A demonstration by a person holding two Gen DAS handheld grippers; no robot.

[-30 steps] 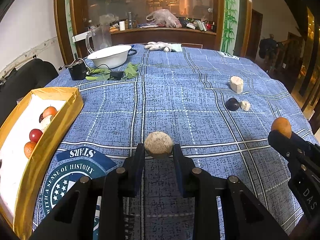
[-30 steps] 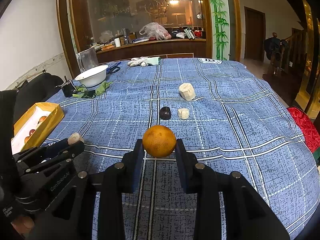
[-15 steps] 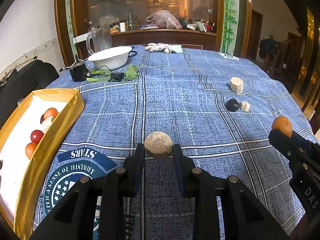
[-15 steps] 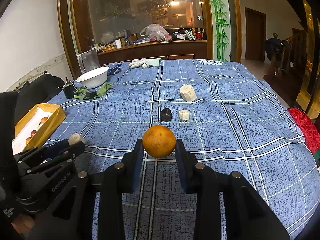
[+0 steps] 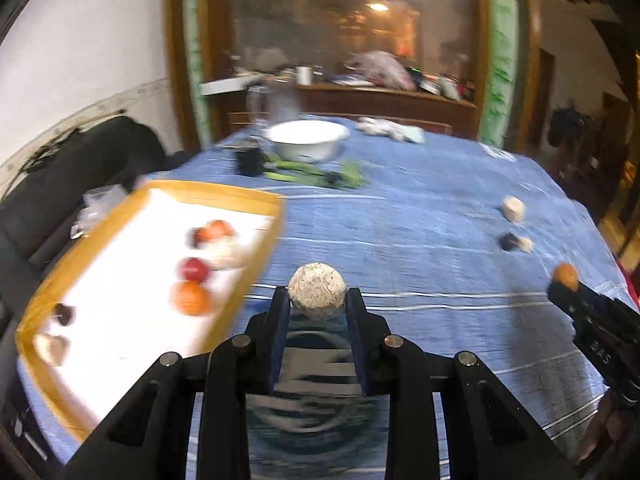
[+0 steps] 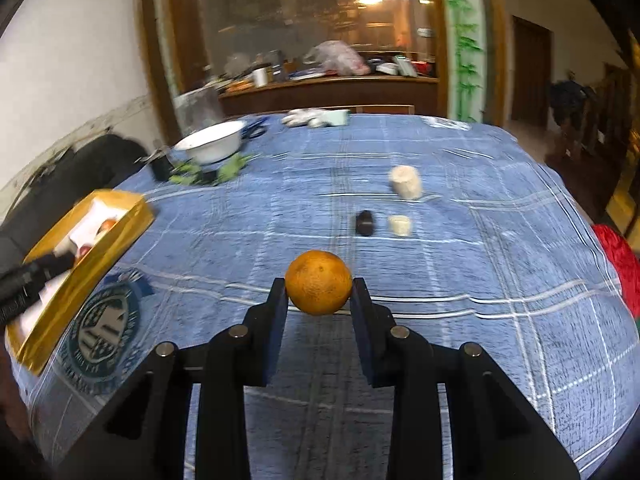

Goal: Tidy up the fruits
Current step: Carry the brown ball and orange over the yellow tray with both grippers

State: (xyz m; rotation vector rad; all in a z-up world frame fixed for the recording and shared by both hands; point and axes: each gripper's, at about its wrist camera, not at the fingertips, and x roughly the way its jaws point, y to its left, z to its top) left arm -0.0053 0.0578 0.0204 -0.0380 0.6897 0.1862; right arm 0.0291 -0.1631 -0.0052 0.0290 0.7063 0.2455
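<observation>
My left gripper (image 5: 317,299) is shut on a rough beige round fruit (image 5: 317,291), held above the blue cloth just right of the yellow tray (image 5: 256,260). The tray's white floor holds an orange fruit (image 5: 190,298), a red one (image 5: 193,269), another reddish one (image 5: 212,232) and several small pieces. My right gripper (image 6: 319,290) is shut on an orange (image 6: 319,282) over the middle of the table. In the right wrist view the left gripper (image 6: 60,260) reaches over the tray (image 6: 116,236). A dark fruit (image 6: 364,223) and two pale chunks (image 6: 405,182) (image 6: 399,225) lie farther back.
A white bowl (image 5: 307,140), green leaves (image 5: 320,174), a small black device (image 5: 249,160) and gloves (image 6: 316,117) sit at the far side of the blue checked tablecloth (image 6: 500,280). A dark chair (image 5: 80,168) stands left of the tray; something red (image 6: 618,260) lies off the right edge.
Both views are now blurred with motion. My left gripper has swung left toward the tray with the beige fruit; the tray fills more of its view. The right gripper still grips the orange.
</observation>
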